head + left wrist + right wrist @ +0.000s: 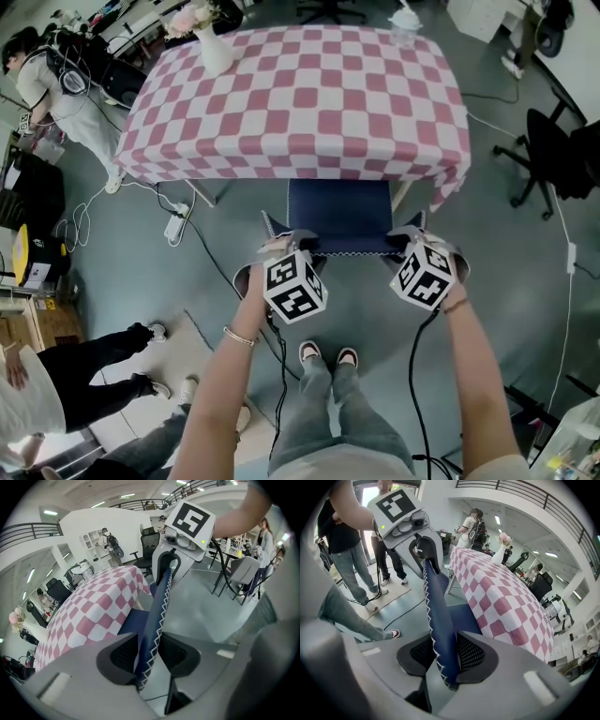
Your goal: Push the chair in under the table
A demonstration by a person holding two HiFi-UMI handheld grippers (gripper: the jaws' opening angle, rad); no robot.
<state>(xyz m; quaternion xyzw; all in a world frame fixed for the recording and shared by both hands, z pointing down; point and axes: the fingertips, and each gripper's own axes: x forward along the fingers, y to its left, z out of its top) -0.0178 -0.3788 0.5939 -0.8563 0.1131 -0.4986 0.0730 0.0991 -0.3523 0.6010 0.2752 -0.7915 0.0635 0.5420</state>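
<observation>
Shoes: one pair (323, 354) is seen on the grey floor, nearest the wearer, behind the grippers and between them.
Left gripper (149, 656): it is clamped on the left end of the backrest's top edge. Both dark ribbed pads (123, 656) are pressed against the blue fabric, one on each face.
Right gripper (445, 658): it is clamped the same way on the right end of that edge. The fabric is pinched between its pads (474, 654).
Chair (339, 211): it is held between the two grippers by its backrest. The upholstery is dark blue, and white zigzag stitching is noted along the edge. The backrest is kept on the wearer's side. The seat is stretched ahead of the jaws, and its far part is hidden under the hanging cloth.
Table (300, 103): it is set just beyond the grippers and draped in a pink and white checked cloth. The near hem is hung over the far end of the seat.
Power strip (174, 225): it is laid on the floor, left of the left gripper, near a table leg, with a white cable attached.
Vase (214, 47): it is white, filled with pale flowers, and placed on the far left corner of the table, well apart from both grippers.
Office chair (553, 155): it is black and parked far to the right, beyond the right gripper.
Bystanders: the legs of one (94, 375) are seen at the near left. Another (47, 75) is stood at the far left, past the table.
</observation>
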